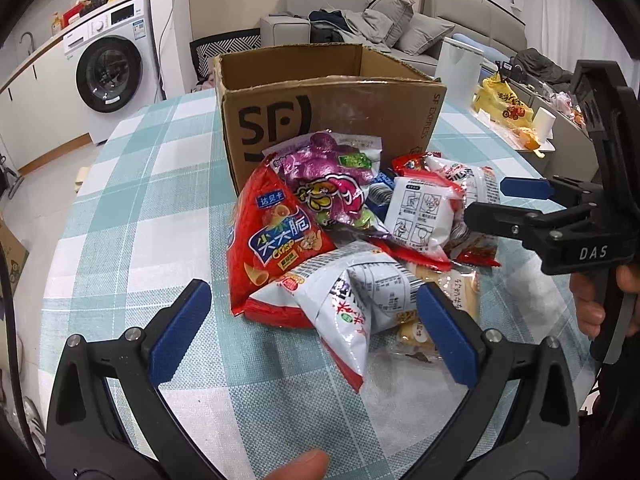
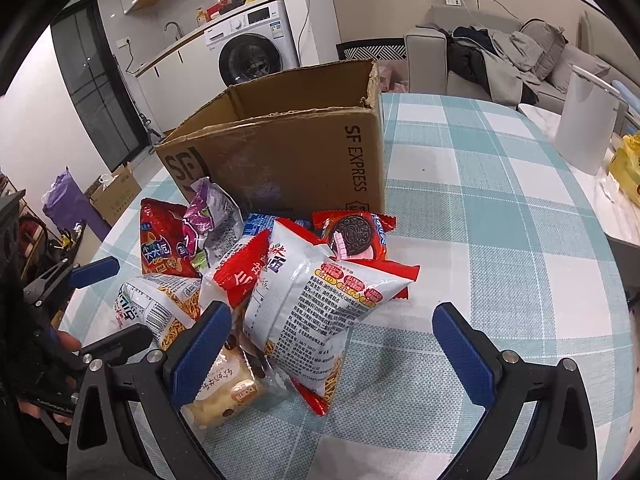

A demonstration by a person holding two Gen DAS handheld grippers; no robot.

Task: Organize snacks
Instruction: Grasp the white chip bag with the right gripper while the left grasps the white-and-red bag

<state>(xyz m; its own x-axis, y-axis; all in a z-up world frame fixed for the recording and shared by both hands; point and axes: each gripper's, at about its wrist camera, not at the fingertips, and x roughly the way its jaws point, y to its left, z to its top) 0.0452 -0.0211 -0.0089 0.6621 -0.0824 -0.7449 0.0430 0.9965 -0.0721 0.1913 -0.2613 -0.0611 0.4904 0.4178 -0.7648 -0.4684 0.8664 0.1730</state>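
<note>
Hovering wide open, empty — left gripper [image 1: 312,332], right gripper [image 2: 332,340]; noodle packet [image 2: 316,312] lies lengthwise toward the box [image 2: 280,152].

One cardboard box [image 1: 332,120]; two hand-held grippers; roughly eight snack packets [image 1: 344,236], pile overlapping, exact count unclear

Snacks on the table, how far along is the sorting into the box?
Done: nothing visible; the part of the box interior in view shows no packets. In hand: nothing; the left tongs are open just short of the white noodle bag, and the right tongs are open near the pile. Left: the whole pile, including the red crisp bag, purple bag and Oreo pack.
</note>
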